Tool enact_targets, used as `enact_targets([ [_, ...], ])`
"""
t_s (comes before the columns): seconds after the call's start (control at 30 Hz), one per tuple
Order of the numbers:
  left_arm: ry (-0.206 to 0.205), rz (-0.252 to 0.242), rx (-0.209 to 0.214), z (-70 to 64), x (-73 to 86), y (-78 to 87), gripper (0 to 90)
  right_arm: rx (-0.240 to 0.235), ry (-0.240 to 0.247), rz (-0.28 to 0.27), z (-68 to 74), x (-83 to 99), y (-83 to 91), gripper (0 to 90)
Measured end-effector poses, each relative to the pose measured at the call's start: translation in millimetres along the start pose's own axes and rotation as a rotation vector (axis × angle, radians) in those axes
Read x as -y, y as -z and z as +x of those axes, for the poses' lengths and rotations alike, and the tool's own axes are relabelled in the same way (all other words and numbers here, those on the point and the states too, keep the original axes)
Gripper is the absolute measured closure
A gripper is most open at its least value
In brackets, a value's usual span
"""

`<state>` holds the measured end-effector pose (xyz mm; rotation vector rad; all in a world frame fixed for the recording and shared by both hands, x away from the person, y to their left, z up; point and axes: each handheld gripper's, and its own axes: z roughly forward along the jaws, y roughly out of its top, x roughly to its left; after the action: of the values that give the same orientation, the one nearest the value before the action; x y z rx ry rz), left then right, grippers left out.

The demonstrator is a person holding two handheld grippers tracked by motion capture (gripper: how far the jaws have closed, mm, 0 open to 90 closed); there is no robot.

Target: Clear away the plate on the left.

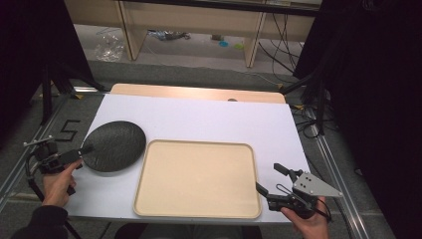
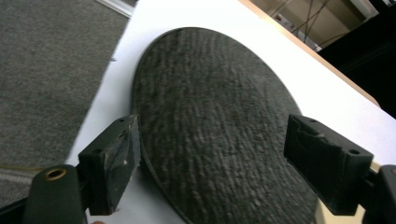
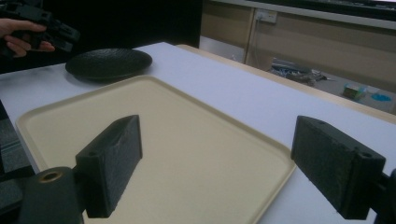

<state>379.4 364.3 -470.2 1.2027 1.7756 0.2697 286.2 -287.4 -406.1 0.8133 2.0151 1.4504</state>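
A round black textured plate [image 1: 115,145] lies on the white table at the left, touching no other object. My left gripper [image 1: 83,151] is at its left rim, open. In the left gripper view the plate [image 2: 210,102] lies between the wide-apart jaws of the left gripper [image 2: 212,163]: one jaw is at the rim, the other over the plate's surface. A large beige tray [image 1: 149,164] lies in front of the middle. My right gripper [image 1: 271,179] is open just off the tray's front right corner. In the right gripper view this gripper [image 3: 217,154] looks across the tray [image 3: 56,116] to the plate [image 3: 108,63].
The white table top [image 1: 209,119] has a wooden strip [image 1: 199,92] along its far edge. Metal rails run beside the table on both sides. Grey floor, cables and wooden shelving lie beyond. The person's other hand and the left gripper [image 3: 49,28] appear far off in the right gripper view.
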Motion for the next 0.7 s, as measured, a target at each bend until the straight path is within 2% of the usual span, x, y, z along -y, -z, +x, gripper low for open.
enact_targets([
  [0.2,0.033,0.019,-0.025,7.5,-0.5,-3.5,19.9,0.0,0.002,0.002,0.4,0.5,-1.4,17.6],
  [0.27,0.037,0.02,-0.013,9.0,0.4,-6.5,20.1,-0.004,-0.011,0.013,1.4,0.6,-0.9,17.6],
  [0.3,0.036,0.032,-0.021,8.4,0.3,-7.4,20.2,0.002,0.003,0.002,0.7,0.5,-1.2,17.6],
  [0.47,0.03,0.062,-0.026,9.7,-0.1,-11.7,20.5,0.0,0.002,0.005,0.8,0.5,-1.6,17.7],
  [0.63,0.069,0.057,-0.025,15.0,-1.2,-13.8,21.5,-0.001,0.002,0.005,0.8,0.5,-1.6,17.8],
  [0.7,0.079,0.073,-0.031,16.8,-1.2,-15.7,21.7,-0.005,-0.008,0.01,1.7,0.2,-1.2,17.8],
])
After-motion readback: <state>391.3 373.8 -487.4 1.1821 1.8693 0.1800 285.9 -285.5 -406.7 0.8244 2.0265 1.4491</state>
